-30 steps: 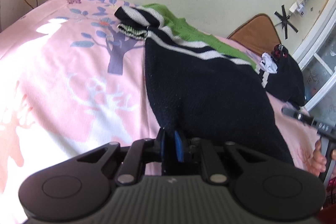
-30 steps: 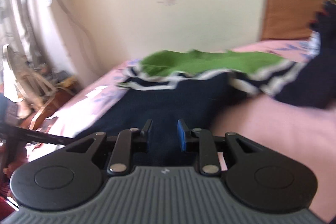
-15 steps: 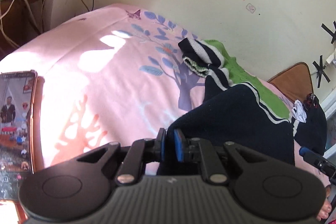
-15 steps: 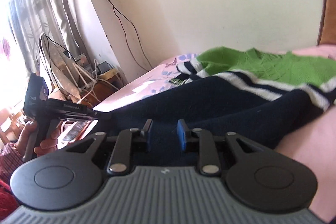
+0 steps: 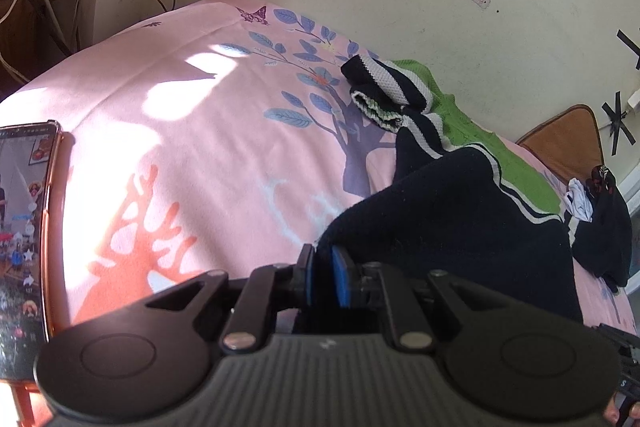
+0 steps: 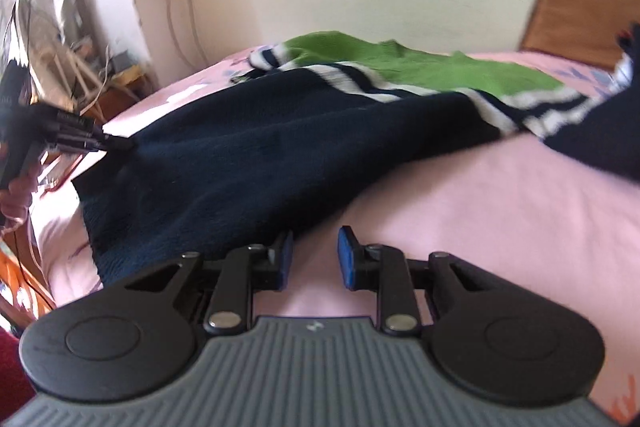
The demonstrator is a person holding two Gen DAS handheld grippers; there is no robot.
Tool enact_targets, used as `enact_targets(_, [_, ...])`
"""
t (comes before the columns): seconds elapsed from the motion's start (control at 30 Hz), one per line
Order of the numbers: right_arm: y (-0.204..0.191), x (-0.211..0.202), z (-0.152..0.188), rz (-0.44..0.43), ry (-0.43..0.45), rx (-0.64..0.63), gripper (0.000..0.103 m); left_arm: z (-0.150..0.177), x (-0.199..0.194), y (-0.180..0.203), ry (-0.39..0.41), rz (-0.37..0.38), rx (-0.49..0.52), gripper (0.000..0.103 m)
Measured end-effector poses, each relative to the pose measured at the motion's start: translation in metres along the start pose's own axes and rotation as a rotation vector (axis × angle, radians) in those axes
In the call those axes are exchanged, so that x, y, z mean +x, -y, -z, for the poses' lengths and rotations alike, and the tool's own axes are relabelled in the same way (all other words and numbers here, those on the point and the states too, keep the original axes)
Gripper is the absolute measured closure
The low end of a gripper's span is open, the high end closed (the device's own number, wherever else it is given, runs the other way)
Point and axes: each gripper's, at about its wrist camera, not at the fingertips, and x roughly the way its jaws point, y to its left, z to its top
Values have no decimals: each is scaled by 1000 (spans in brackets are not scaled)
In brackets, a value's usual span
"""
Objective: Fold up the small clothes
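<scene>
A navy knit sweater with white stripes and a green top part lies spread on the pink bed. My left gripper is shut on the sweater's near corner, with the dark fabric pinched between its blue pads. From the right wrist view the same sweater stretches to the left gripper, which holds that corner taut and slightly raised. My right gripper stands open low over the sheet at the sweater's hem. Only pink sheet shows between its fingers; the hem ends at the left finger.
The pink printed bedsheet covers the bed. A lit phone lies at its left edge. Another dark garment and a brown cushion sit at the far right by the wall. A fan and cables stand beside the bed.
The left view swung left, bringing the phone into sight, with the sweater corner still pinched. The right gripper slid off the sweater: navy fabric lay between its fingers before, now pink sheet.
</scene>
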Motion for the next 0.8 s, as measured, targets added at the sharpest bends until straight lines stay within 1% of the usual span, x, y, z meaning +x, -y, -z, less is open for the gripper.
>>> enact_targets(0.03, [-4,5,-4,-14,8,-2,74,3,-1,1,2,-1,-3,91])
enact_targets(0.1, [-2,9,-14,-70,38,50,74,12,-4,5,11,13,2,83])
enact_targets(0.13, [0,10,-19,-101,56,83,74,16,-6,8,22,26,11,72])
enact_targets(0.17, [3,11,-24,-126,63,112,74,21,-8,10,32,40,16,57])
enact_targets(0.2, [6,12,-28,-148,60,139,74,26,-10,13,44,60,22,50])
enact_targets(0.23, [10,14,-30,-173,48,174,72,30,-11,16,52,70,33,40])
enact_targets(0.27, [14,18,-31,-201,32,218,71,34,-12,20,62,71,52,33])
enact_targets(0.33, [24,22,-31,-252,-5,317,62,39,-12,27,74,64,94,27])
enact_targets(0.43, [30,22,-31,-285,-35,417,53,42,-11,32,80,48,126,30])
enact_targets(0.5, [28,23,-31,-294,-46,440,47,42,-10,34,79,42,141,35])
enact_targets(0.57, [17,29,-29,-282,-56,427,47,42,-9,37,79,23,163,47])
enact_targets(0.6, [10,35,-29,-263,-70,409,47,43,-9,39,81,8,176,50])
enact_targets(0.63, [2,40,-28,-243,-72,380,49,43,-9,40,83,-3,184,57])
enact_targets(0.67, [-6,40,-28,-214,-47,326,52,44,-8,41,85,-14,192,64])
enact_targets(0.7, [-16,41,-29,-183,-41,268,59,45,-9,41,87,-24,196,66])
enact_targets(0.73, [-23,41,-31,-158,-40,219,66,45,-9,40,87,-30,197,74])
enact_targets(0.77, [-25,40,-32,-156,-40,206,70,45,-9,39,82,-33,194,85])
enact_targets(0.8, [-24,38,-35,-157,-40,209,79,43,-9,37,74,-30,186,90])
